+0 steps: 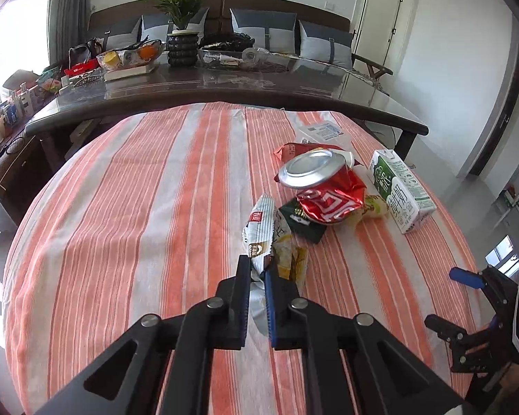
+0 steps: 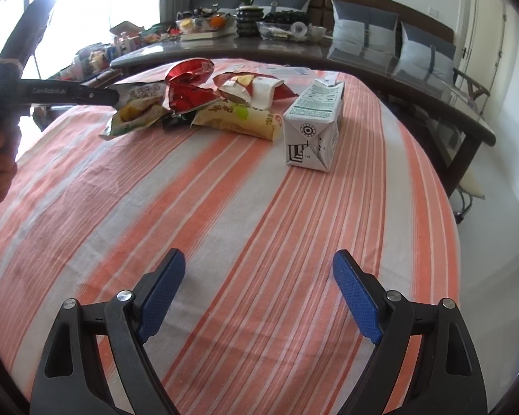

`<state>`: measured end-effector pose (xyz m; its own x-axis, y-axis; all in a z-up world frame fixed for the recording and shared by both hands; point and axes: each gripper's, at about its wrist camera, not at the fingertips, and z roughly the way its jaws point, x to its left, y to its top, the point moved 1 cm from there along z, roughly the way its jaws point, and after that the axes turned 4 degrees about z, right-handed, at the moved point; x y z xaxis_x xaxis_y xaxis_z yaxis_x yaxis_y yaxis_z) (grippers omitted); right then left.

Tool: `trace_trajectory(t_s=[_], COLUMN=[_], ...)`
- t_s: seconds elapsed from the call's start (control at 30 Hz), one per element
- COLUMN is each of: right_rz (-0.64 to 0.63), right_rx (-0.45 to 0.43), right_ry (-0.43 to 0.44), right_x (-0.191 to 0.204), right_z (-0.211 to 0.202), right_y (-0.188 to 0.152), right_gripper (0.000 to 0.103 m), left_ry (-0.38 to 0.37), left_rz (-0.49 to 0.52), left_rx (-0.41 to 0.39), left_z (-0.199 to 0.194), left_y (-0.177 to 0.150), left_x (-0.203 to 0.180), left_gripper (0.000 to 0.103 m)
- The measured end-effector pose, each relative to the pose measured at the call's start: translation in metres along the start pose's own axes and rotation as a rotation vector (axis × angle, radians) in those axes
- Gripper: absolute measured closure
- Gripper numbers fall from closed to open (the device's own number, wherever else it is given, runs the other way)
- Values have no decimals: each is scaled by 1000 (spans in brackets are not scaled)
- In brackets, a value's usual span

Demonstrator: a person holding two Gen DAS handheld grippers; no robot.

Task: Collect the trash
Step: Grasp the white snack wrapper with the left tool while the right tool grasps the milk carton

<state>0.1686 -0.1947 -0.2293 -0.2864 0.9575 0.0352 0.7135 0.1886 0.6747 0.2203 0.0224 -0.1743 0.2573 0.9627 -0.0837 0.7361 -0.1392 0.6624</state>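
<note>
My left gripper (image 1: 257,269) is shut on a white and yellow snack bag (image 1: 264,238), held just above the striped cloth. The same bag (image 2: 138,110) shows in the right wrist view at the tip of the left gripper (image 2: 116,95). Behind it lie a crushed red can (image 1: 323,186), a dark green wrapper (image 1: 302,221), a yellow-green wrapper (image 2: 238,121) and a white and green milk carton (image 1: 399,192), which also shows in the right wrist view (image 2: 313,131). My right gripper (image 2: 257,290) is open and empty over the near part of the table.
The round table has an orange and white striped cloth (image 1: 138,207). A long dark table (image 1: 225,83) behind it holds a potted plant (image 1: 181,34), a fruit bowl (image 1: 131,55) and clutter. A sofa with grey cushions (image 1: 263,27) stands at the back.
</note>
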Motion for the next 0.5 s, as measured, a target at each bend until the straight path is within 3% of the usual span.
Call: trace_trajectory(t_s=[0.2,0.23,0.27,0.33,0.4,0.5], right_rz=[-3,1,8,27,51,107], right_rx=[0,-1,-3,-6,-11,-22], right_ry=[-6,-6,-5,-1,0,-8], right_x=[1,0,-1,-3,-7,-16], right_z=[0,0,0,-2,-3,-6], right_y=[-1,-1,-1,-1,1,6], right_gripper=[15,15,15,15,15,15], left_ry=[-16,-21,-31,-47,-42,-49], left_rz=[9,17,28,53,74,89], left_rx=[24,25,26,18,-15,-7], left_z=[-29,-30,-30,-27,-26,-13], left_y=[-40,-44,-47,-50,-51,-49], left_x=[2,1,-1,-6,-10,-9], left_gripper=[94,89,83,33,22,22])
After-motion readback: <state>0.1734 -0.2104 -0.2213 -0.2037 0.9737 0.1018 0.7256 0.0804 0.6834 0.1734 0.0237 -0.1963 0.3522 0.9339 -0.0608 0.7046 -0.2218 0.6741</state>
